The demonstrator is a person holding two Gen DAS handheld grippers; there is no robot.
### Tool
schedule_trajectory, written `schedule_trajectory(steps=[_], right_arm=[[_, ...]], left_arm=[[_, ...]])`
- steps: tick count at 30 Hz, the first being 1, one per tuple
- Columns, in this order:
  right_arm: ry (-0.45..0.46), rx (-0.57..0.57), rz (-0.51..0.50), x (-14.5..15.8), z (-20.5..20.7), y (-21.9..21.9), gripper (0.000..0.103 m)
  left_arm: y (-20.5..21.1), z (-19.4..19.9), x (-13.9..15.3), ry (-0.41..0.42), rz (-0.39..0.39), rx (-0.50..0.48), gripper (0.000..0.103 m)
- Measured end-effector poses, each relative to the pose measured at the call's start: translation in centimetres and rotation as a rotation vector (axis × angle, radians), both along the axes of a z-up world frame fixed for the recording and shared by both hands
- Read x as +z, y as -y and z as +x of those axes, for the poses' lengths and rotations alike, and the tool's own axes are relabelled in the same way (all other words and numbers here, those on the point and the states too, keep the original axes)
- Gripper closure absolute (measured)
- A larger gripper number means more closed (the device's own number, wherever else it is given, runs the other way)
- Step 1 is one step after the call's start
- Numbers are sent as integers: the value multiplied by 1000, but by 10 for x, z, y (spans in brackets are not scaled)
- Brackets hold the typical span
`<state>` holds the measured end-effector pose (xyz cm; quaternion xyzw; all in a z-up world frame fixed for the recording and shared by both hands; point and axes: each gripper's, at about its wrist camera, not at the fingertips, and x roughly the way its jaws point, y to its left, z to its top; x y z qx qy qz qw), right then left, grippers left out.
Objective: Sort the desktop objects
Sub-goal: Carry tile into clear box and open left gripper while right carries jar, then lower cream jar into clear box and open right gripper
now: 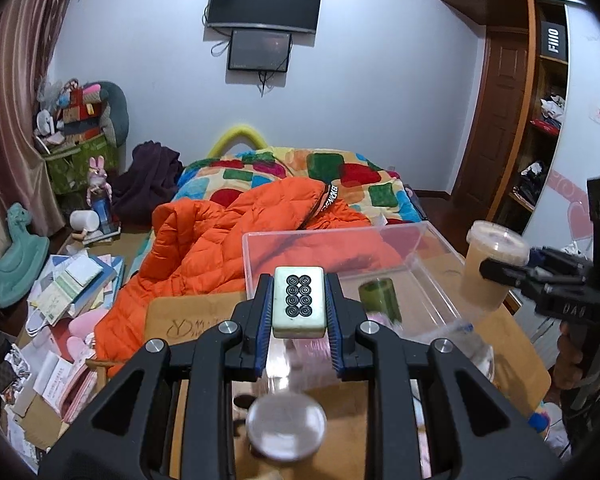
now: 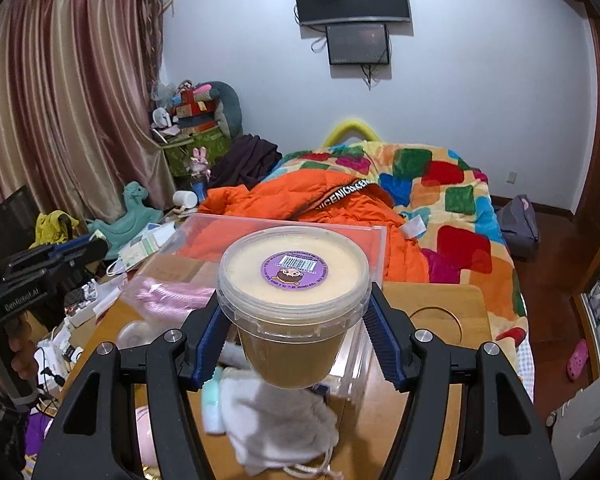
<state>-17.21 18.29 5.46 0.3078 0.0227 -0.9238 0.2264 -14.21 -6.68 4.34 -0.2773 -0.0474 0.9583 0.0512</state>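
Note:
My left gripper [image 1: 299, 308] is shut on a white mahjong tile [image 1: 299, 301] with black circles, held above the table in front of a clear plastic box [image 1: 256, 256]. A green cylinder [image 1: 379, 298] lies inside the box. My right gripper [image 2: 294, 312] is shut on a lidded plastic cup [image 2: 293, 304] of beige liquid with a purple sticker, held above the table. The cup [image 1: 492, 266] and right gripper [image 1: 500, 270] also show at the right of the left wrist view. The left gripper [image 2: 60, 258] shows at the left of the right wrist view.
On the wooden table [image 2: 452, 304] lie a white cloth pouch [image 2: 276, 420], a pink bag [image 2: 168, 294], a small pale-green bottle [image 2: 212, 404] and a round clear lid [image 1: 286, 426]. A bed with an orange jacket [image 1: 220, 240] lies beyond. Papers [image 1: 72, 284] clutter the floor at left.

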Motion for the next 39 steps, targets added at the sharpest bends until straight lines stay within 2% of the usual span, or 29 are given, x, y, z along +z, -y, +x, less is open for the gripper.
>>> schedule_trajectory(steps=[4, 7, 14, 23, 30, 33, 37, 39], right_arm=[[39, -9, 13, -13, -21, 4, 42], [66, -8, 40, -24, -32, 9, 42], [96, 12, 105, -41, -43, 23, 42], [99, 23, 177, -52, -45, 36, 42], [122, 26, 219, -56, -45, 45, 42], [139, 21, 220, -54, -46, 45, 42], [157, 25, 216, -53, -43, 43, 42], [169, 25, 216, -53, -42, 42, 42]], left_arm=[[-2, -27, -5, 39, -7, -7, 79], [-8, -50, -15, 82, -40, -16, 79], [-21, -82, -41, 179, -87, -44, 79], [-25, -92, -51, 224, -75, -55, 79], [-27, -87, -46, 215, -89, -45, 79], [-30, -79, -39, 193, -104, -46, 73], [-35, -69, -27, 154, -125, -50, 55], [-37, -63, -21, 135, -133, -49, 52]])
